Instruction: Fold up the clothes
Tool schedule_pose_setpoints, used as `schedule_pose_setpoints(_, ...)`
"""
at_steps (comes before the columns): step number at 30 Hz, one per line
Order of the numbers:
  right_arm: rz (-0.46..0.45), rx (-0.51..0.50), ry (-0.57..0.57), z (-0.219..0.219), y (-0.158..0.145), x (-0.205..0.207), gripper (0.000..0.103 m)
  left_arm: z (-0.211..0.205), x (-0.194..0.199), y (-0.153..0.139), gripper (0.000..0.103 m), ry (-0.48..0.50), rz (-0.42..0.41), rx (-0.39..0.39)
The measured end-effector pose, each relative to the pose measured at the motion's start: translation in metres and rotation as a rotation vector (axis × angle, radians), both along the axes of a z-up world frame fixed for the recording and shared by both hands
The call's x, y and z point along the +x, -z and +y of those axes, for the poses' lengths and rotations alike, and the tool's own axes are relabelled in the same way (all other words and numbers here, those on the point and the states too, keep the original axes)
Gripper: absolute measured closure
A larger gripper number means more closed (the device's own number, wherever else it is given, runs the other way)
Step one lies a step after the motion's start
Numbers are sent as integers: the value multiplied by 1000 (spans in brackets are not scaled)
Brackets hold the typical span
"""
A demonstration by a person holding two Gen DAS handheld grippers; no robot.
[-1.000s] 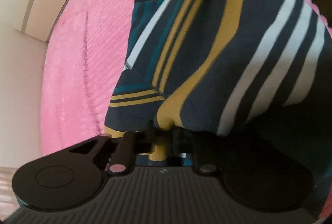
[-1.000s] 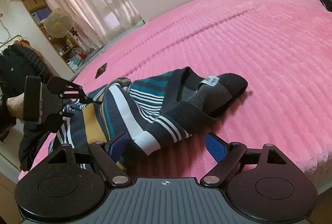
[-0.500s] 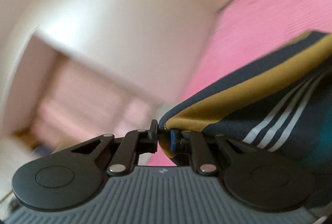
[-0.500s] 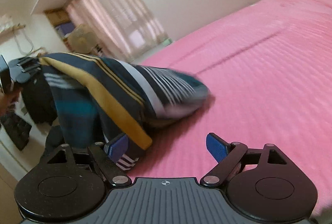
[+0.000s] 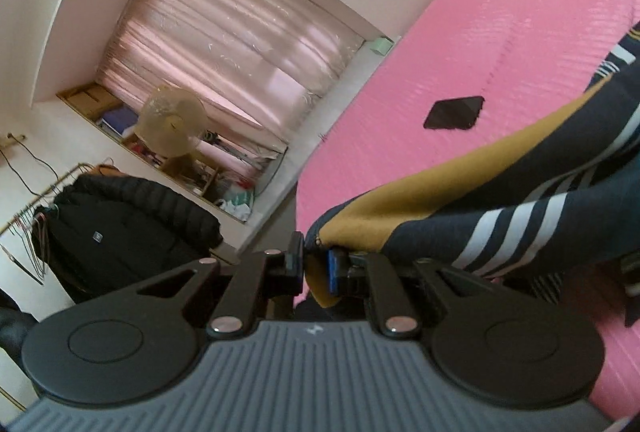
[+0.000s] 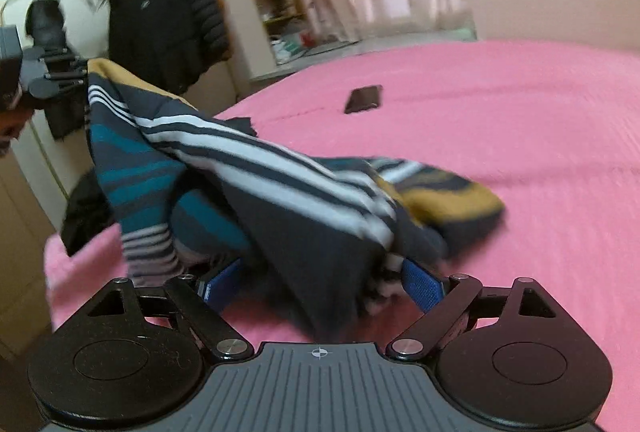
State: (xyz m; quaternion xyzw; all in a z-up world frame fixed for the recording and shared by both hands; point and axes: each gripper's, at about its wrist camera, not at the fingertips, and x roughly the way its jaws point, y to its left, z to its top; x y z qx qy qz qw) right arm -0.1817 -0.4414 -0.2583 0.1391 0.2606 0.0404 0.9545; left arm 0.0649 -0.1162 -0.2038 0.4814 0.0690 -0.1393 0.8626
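A navy shirt with white, teal and mustard stripes [image 6: 260, 167] hangs from its upper corner down onto the pink bed [image 6: 520, 111]. My left gripper [image 5: 316, 264] is shut on the shirt's mustard edge [image 5: 400, 203] and holds it up in the air; the right wrist view shows that gripper [image 6: 52, 75] at far left. My right gripper [image 6: 320, 286] sits low over the bed with a dark fold of the shirt between its blue pads [image 6: 422, 288]. Its jaws are closing, and a gap still shows at the left pad.
A dark phone [image 6: 363, 98] lies on the bed beyond the shirt. A black puffer jacket [image 5: 120, 232] hangs on a rack past the bed's edge, with a fan [image 5: 172, 123] and shelves by the curtained window. Pink bedding [image 5: 500, 31] spreads to the right.
My left gripper has lifted the shirt off the bed and swung toward the window. The right gripper has moved in on the hanging shirt, and its jaws have narrowed around a fold.
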Motion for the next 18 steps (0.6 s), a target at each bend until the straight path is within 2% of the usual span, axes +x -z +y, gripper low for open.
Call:
schedule_pose_setpoints(1, -3, 39, 21, -6, -1, 5, 74, 4, 7, -1, 92, 0, 1, -15)
schedule_pose_setpoints(4, -24, 216, 89, -33, -11, 4, 86, 15, -3, -8, 93, 17, 4, -44)
schedule_pose_setpoints(6, -84, 250, 119, -50, -33, -16, 89, 16, -16, -15, 93, 42, -11, -56)
schedule_pose_setpoints(9, -203, 244, 166, -75, -88, -62, 91, -1, -44, -57, 92, 106, -66, -105)
schedule_pose_setpoints(12, -317, 159, 209, -90, -158, -121, 92, -18, -84, -108, 92, 183, -146, -186)
schedule_pose_setpoints(18, -557, -113, 299, -97, -287, -223, 92, -43, -156, -200, 92, 311, -284, -325)
